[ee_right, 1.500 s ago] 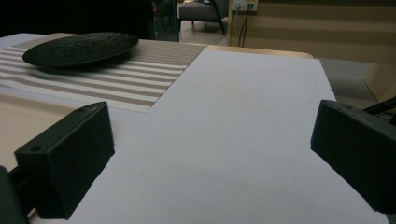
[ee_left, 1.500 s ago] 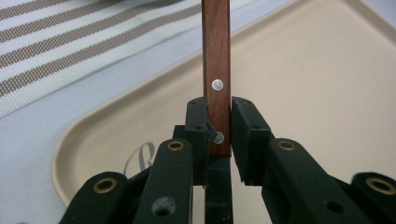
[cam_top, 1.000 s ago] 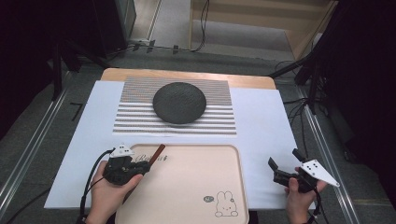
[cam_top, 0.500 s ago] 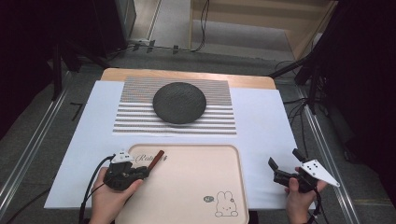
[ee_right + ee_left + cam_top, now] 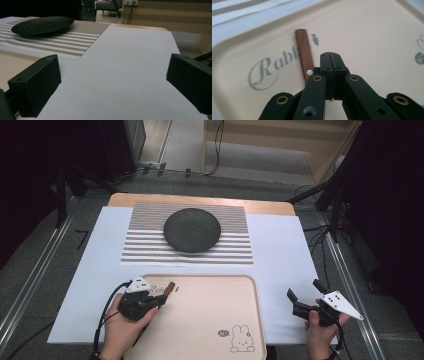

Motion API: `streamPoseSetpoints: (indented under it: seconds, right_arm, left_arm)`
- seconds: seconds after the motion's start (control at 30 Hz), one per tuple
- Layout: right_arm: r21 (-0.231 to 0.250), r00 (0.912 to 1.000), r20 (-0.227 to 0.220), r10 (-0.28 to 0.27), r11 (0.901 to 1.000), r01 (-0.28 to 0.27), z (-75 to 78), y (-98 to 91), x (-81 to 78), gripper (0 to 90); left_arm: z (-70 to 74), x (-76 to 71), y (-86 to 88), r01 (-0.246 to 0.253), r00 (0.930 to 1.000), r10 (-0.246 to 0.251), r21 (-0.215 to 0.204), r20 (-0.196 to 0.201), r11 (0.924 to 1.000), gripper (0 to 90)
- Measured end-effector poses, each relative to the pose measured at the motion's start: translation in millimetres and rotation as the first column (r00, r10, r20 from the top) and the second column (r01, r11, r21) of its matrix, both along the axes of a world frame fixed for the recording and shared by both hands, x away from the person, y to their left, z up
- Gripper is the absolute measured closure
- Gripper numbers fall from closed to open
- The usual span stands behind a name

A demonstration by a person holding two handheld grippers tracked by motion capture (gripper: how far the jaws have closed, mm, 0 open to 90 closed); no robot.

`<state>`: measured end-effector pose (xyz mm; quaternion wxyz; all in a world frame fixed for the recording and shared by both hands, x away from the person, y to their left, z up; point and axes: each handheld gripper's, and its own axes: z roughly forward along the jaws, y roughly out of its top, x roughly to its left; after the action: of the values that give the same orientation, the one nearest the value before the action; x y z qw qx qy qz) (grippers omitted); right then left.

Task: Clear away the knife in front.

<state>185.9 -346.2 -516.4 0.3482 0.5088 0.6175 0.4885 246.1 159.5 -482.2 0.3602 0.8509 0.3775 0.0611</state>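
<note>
A brown wooden handle (image 5: 170, 287) with a metal rivet lies on the beige rabbit tray (image 5: 210, 320), over its "Rabbit" lettering. My left gripper (image 5: 161, 298) rests at the tray's upper left corner. In the left gripper view its jaws (image 5: 332, 56) have just been closing and now meet, pad to pad, with nothing seen between them. The handle (image 5: 304, 50) runs along their left side, its near end hidden behind the jaw links. My right gripper (image 5: 303, 289) stands open over the white sheet, right of the tray, with nothing between its fingers (image 5: 112, 82).
A black round plate (image 5: 192, 230) sits on a striped placemat (image 5: 145, 247) at the back middle; the plate (image 5: 42, 25) also shows far left in the right gripper view. A white sheet (image 5: 280, 255) covers the table. Metal rails run along both sides.
The left gripper has shifted only slightly at the tray's corner, with the brown handle still at its tip. The right gripper has not moved.
</note>
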Motion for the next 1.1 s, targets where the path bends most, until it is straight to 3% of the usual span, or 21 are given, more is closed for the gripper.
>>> streamPoseSetpoints:
  seconds: [0.13, 0.23, 0.33, 0.73, 1.1]
  right_arm:
    - [-0.001, 1.0000, -0.001, -0.001, 1.0000, 0.001, 0.0, 0.2, 0.0, 0.0]
    - [0.000, 1.0000, 0.001, 0.001, 1.0000, -0.001, 0.0, -0.3, 0.0, 0.0]
    - [0.000, 1.0000, 0.002, 0.000, 1.0000, 0.000, -0.1, -0.7, -0.1, 0.0]
    - [0.002, 1.0000, 0.001, 0.000, 1.0000, 0.000, 0.1, -0.8, -0.1, 0.0]
    - [0.002, 1.0000, 0.001, 0.001, 1.0000, -0.001, 0.1, -0.7, -0.1, 0.0]
  left_arm:
    - [-5.6, 2.2, -8.4, 0.031, 0.9994, -0.032, 0.087, 0.009, 0.9957, 89.8]
    - [-7.3, 4.3, -6.6, 0.026, 0.9995, -0.028, 0.122, 0.012, 0.9921, 89.9]
    - [-7.9, 6.4, 1.7, 0.020, 0.9998, -0.019, 0.104, -0.010, 0.9944, 89.9]
    - [-4.4, 9.2, 43.7, -0.050, 0.9983, 0.052, 0.071, -0.025, 0.9962, 90.0]
    - [-5.1, 8.3, 52.9, -0.056, 0.9984, 0.056, 0.088, 0.005, 0.9945, 89.9]
